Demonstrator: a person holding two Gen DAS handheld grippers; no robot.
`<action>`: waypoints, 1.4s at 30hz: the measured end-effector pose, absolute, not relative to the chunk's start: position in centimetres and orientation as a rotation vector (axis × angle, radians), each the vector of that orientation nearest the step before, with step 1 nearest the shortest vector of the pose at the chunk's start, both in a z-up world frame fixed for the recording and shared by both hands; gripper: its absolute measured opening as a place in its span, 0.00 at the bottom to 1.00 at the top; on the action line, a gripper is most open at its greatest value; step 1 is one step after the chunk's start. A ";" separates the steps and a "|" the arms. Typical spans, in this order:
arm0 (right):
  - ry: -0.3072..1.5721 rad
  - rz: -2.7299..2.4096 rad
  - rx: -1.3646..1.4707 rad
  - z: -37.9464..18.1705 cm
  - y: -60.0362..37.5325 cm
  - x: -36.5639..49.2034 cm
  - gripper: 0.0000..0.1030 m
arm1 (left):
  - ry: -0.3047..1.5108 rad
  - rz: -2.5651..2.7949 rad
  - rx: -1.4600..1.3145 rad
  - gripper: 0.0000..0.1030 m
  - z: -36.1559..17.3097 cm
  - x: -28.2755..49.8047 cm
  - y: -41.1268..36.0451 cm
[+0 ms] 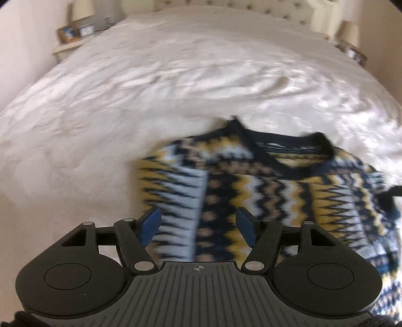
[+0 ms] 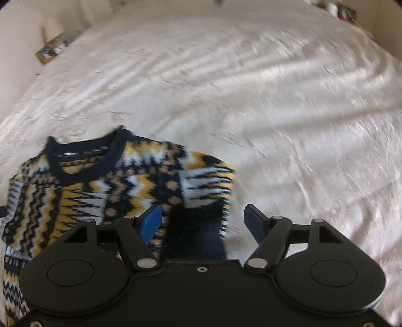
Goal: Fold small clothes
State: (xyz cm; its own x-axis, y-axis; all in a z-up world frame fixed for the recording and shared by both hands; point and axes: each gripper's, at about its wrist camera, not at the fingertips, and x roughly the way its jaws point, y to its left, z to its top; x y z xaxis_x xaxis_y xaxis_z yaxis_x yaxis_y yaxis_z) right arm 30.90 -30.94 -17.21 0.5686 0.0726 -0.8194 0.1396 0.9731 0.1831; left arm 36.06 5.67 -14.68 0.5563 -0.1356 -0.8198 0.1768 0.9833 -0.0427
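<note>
- A small knitted sweater [image 1: 263,191] lies flat on a white bedspread [image 1: 150,100], patterned in zigzag bands of navy, mustard, white and tan, with a dark navy V-neck collar.
- In the left wrist view the sweater fills the lower right, from about 3 o'clock round to 6 o'clock. Its collar points up toward 12 o'clock, to the tufted headboard [image 1: 226,6], so its long axis runs from the near edge of the frame away to the far end of the bed.
- In the right wrist view the sweater [image 2: 100,191] sits at the lower left, roughly 7 to 9 o'clock, collar again uppermost and tipped slightly toward 11 o'clock.
- In both views one sleeve is folded in over the body: a panel with its stripes running crosswise lies along the sweater's edge. A dark navy cuff or hem [image 2: 196,231] shows just ahead of the right gripper.
- The left gripper [image 1: 198,223] stands with its blue pads well apart above the sweater's folded side. Knit shows in the gap between them, but neither pad presses on it.
- The right gripper [image 2: 203,221] is likewise spread wide over the dark cuff. The cloth lies loose between the pads and nothing is gripped.
- No brand, label or writing can be read on the sweater; both views are blurred. The left gripper's grey body carries only a small round mark [image 1: 198,268].
- A bedside table [image 1: 67,46] with a lamp and framed pictures stands at 11 o'clock in the left wrist view; a second lamp [image 1: 349,34] is at 1 o'clock.
</note>
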 end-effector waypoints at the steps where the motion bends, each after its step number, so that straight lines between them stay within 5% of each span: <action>1: 0.954 -0.011 0.243 -17.1 -30.5 30.8 0.71 | 0.971 -0.200 0.053 0.63 -15.0 36.1 5.2; 15: 1.049 -0.055 0.379 -19.4 -32.7 30.7 0.72 | 1.054 -0.153 0.149 0.63 -18.6 36.4 6.3; 19: 1.037 -0.047 0.386 -18.4 -31.9 29.8 0.72 | 1.115 -0.080 0.073 0.78 -19.4 36.5 8.5; 28: 1.007 0.013 0.379 -16.6 -29.9 26.0 0.74 | 1.129 -0.005 0.284 0.93 -18.8 36.3 8.7; 42: 1.009 0.066 0.413 -16.5 -30.5 21.0 0.88 | 1.009 -0.086 0.139 0.91 -13.6 29.8 6.2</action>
